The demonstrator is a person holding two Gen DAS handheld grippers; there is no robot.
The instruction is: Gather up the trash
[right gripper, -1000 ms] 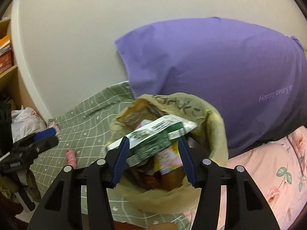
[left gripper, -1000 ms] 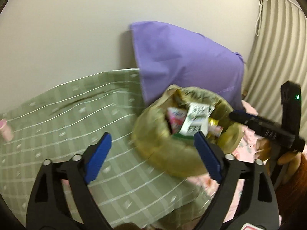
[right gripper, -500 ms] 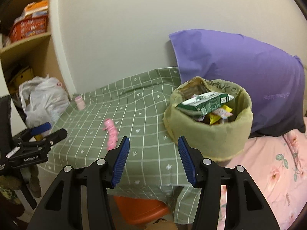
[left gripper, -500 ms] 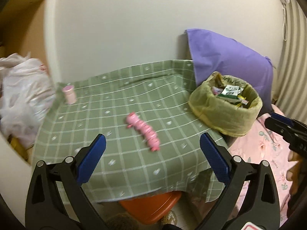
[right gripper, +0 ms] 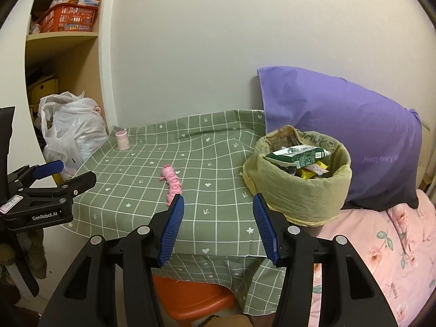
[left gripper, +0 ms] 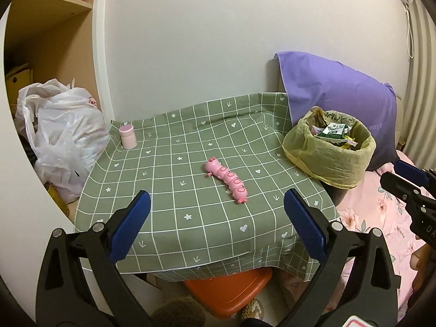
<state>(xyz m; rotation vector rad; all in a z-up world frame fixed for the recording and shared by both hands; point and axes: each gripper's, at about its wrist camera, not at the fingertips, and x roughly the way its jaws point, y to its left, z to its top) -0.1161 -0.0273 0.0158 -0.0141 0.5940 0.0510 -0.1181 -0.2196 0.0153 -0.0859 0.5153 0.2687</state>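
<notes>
Trash fills the lined bin (right gripper: 297, 179) beside the counter (right gripper: 190, 163), so both claws, left (left gripper: 216, 220) and right (right gripper: 218, 222), hang released and empty

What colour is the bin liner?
Pale yellow; the bin liner shows best in the right wrist view, folded over the rim.

Ahead of both grippers, the surface (left gripper: 174, 190) is covered in matt green checked cloth. The pink toy (left gripper: 226, 179) lying beyond the left gripper (left gripper: 216, 224) is smooth, glossy plastic. To the right, the bin liner (right gripper: 302, 190) is thin, crinkled, semi-translucent yellow plastic film; the carton (right gripper: 297, 155) inside looks like printed glossy card. The purple pillow (right gripper: 354, 136) behind is matt woven cloth. Gripper pads (right gripper: 171, 229) are ribbed blue material on matt black plastic arms.
</notes>
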